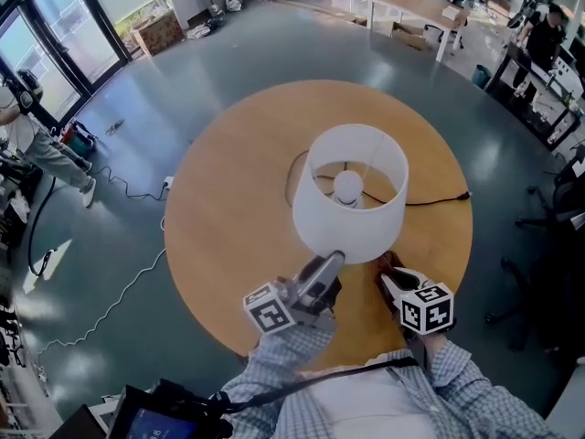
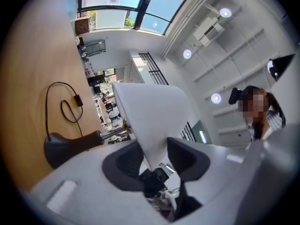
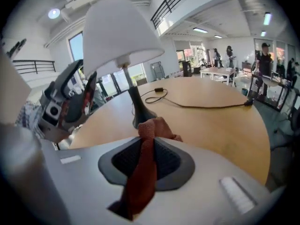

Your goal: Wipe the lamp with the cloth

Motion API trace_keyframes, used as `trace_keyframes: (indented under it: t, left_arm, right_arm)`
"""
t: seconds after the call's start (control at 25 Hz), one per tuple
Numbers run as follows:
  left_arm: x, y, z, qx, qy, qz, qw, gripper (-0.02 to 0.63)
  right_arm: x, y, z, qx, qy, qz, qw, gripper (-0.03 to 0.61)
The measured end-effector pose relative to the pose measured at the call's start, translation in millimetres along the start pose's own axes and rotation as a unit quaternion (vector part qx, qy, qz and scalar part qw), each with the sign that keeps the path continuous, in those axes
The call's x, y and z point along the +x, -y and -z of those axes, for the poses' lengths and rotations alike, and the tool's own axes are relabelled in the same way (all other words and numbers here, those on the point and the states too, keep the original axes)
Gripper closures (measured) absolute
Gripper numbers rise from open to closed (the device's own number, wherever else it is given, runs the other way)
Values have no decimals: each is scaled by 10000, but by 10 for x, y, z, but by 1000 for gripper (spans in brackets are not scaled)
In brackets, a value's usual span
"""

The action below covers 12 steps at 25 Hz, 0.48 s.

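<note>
We log the lamp (image 1: 348, 187) on the table (image 1: 228, 218), near its middle; the cord (image 1: 437, 199) runs from its base rightward to the table edge. Left gripper (image 1: 335, 258) sits at the shade's (image 1: 315, 222) near rim, rim between its jaws. Right gripper (image 1: 391, 274) lies just right of it, cloth (image 3: 143, 172) in its jaws.

We count one lamp (image 3: 136, 108) on one round table (image 1: 228, 208). It carries one white shade (image 1: 347, 233) and one bulb (image 1: 346, 187), and one black cord (image 1: 430, 200) trails from it. We see one red cloth (image 3: 143, 172). There are two tools, a left tool (image 2: 154, 159) and a right tool (image 3: 145, 161). Behind, we make out one far table (image 1: 411, 3) and at least two people: one person at the left edge (image 1: 41, 149) and another person at upper right (image 1: 547, 35).
</note>
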<state>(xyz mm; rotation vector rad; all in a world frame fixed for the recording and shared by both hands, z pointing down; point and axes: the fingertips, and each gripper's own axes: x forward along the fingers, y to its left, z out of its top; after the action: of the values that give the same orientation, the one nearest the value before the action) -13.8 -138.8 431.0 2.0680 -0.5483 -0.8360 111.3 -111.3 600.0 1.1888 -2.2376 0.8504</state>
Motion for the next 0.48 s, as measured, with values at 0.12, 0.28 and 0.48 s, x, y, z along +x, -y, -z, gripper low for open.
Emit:
trace_keyframes:
  t: [0.12, 0.28, 0.48]
  left_arm:
    - [-8, -13, -2, -13, 22, -20, 10000, 457]
    - [-8, -23, -10, -13, 20, -38, 10000, 457]
    - [5, -43, -3, 13, 23, -102, 9999, 457]
  right_arm:
    - [-320, 117, -474, 308, 756, 96, 9966, 500]
    - [-776, 82, -1174, 152, 1737, 157, 9845, 502]
    - [-1156, -261, -1868, -445, 2564, -40, 9655, 502]
